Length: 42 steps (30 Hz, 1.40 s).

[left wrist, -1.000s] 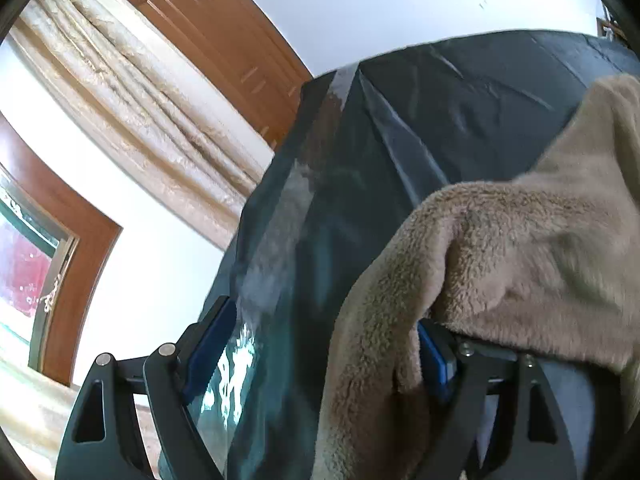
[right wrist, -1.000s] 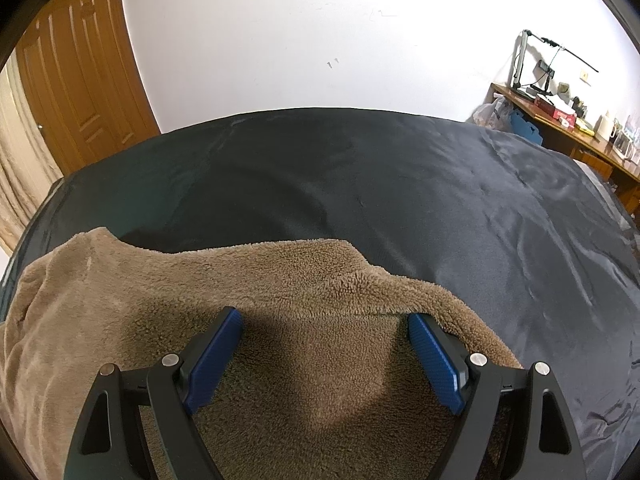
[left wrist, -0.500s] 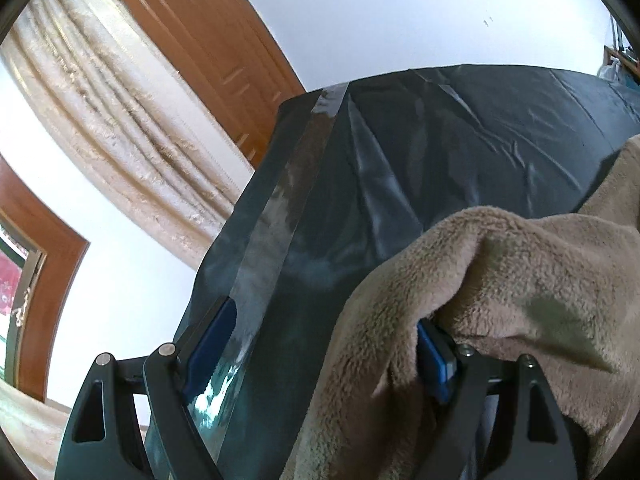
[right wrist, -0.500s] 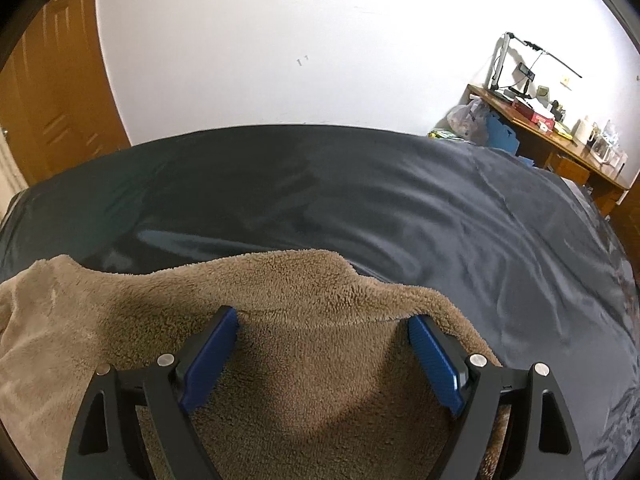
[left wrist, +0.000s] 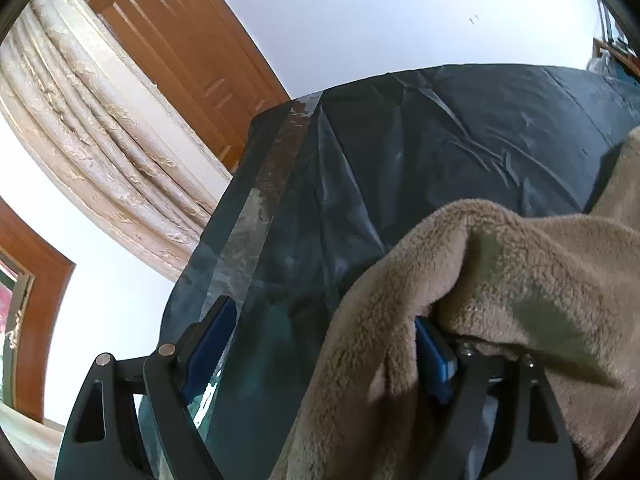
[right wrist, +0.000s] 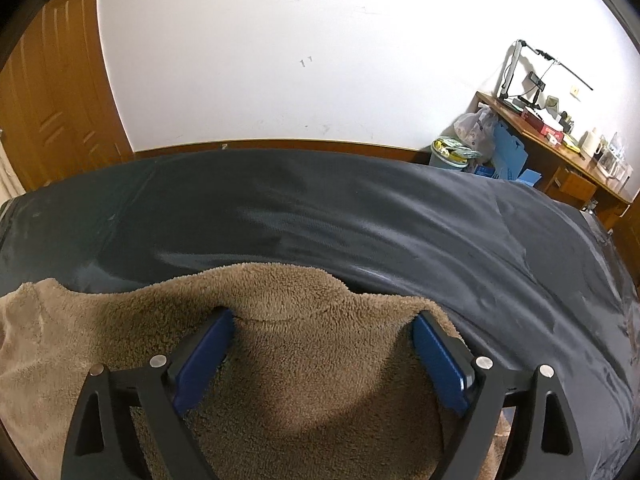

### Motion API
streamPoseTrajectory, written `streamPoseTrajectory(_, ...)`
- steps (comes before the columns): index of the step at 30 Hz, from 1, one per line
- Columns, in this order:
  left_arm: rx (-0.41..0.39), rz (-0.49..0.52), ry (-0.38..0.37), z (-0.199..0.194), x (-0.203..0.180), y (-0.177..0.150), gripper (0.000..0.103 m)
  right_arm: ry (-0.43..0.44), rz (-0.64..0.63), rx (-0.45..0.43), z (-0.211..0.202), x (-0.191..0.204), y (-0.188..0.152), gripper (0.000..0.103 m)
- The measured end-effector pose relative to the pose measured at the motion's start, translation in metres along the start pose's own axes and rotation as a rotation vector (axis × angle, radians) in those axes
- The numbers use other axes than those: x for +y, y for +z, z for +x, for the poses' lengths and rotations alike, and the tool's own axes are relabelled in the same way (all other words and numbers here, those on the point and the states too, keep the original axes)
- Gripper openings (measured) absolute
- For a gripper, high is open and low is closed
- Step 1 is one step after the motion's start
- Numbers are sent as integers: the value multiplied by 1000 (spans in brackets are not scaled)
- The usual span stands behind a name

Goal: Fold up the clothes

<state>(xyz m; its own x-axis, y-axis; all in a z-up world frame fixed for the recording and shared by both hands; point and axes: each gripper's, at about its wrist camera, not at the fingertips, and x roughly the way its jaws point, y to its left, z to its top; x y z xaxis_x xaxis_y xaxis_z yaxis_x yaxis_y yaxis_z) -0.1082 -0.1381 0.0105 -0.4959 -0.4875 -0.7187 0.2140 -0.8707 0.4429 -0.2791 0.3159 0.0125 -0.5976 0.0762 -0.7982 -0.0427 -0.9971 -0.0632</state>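
Observation:
A tan fleece garment (left wrist: pixel 520 272) lies on a bed under a dark glossy sheet (left wrist: pixel 440 140). My left gripper (left wrist: pixel 322 314) hovers at the garment's left edge with its jaws wide apart. A fold of fleece is draped over its right finger, and the left finger is over bare sheet. In the right wrist view the fleece garment (right wrist: pixel 120 328) fills the bottom of the picture. My right gripper (right wrist: pixel 323 316) sits over it. Its jaws are opening, with a hump of fleece between the blue pads (right wrist: pixel 436 360), which do not press on it.
A strip of clear tape (left wrist: pixel 272 184) runs along the sheet's left edge. Beyond that are a beige curtain (left wrist: pixel 80 120) and a wooden door (left wrist: pixel 180 40). Behind the dark sheet (right wrist: pixel 320 208) stand a bin (right wrist: pixel 448 156) and a cluttered desk (right wrist: pixel 560 140).
Both grippers have drawn back toward the near side, so more dark sheet and the far wall show. The fleece has come along, still draped on the left gripper's right finger.

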Motion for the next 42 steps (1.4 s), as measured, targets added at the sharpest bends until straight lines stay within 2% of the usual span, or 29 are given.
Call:
streamPoseTrajectory(4,-4,89,10,-11,-2,-9,86,15,-16,2,-4,4,-6,93)
streamPoseTrajectory(7,-9,152,12,-26,-1,-21,86,43,-90,-1,-22,5,-20,93)
streamPoseTrajectory(12,1,215,10,-46,0,-41,86,90,-139,-71,-80,-14,-47,93)
streamPoseTrajectory(15,18,195,-27,-51,4,-52,86,102,-156,-84,-116,-38,-72,93)
streamPoseTrajectory(20,35,86,-114,-60,19,-68,86,72,-207,-73,-166,-66,-139,93)
streamPoseTrajectory(22,39,35,-141,-63,25,-74,86,37,-190,-55,-182,-88,-175,93)
streamPoseTrajectory(24,43,-8,-160,-67,28,-78,86,42,-143,-37,-193,-109,-202,93)
streamPoseTrajectory(29,34,-45,-200,-83,17,-82,86,195,53,-7,-228,-154,-270,93)
streamPoseTrajectory(31,10,-32,-212,-94,5,-79,86,258,42,-3,-238,-152,-287,93)
streamPoseTrajectory(33,-20,-16,-235,-106,-11,-74,86,276,-24,6,-244,-140,-297,93)
streamPoseTrajectory(35,-54,1,-257,-120,-29,-68,86,260,-132,22,-247,-120,-308,93)
streamPoseTrajectory(38,-96,25,-276,-134,-54,-59,87,167,-245,50,-240,-103,-317,93)
streamPoseTrajectory(39,-102,31,-278,-136,-61,-57,88,125,-259,64,-235,-101,-317,93)
streamPoseTrajectory(41,-102,49,-283,-137,-76,-51,88,112,-217,76,-228,-108,-314,93)
streamPoseTrajectory(42,-99,58,-285,-135,-83,-48,88,62,-185,83,-224,-116,-311,93)
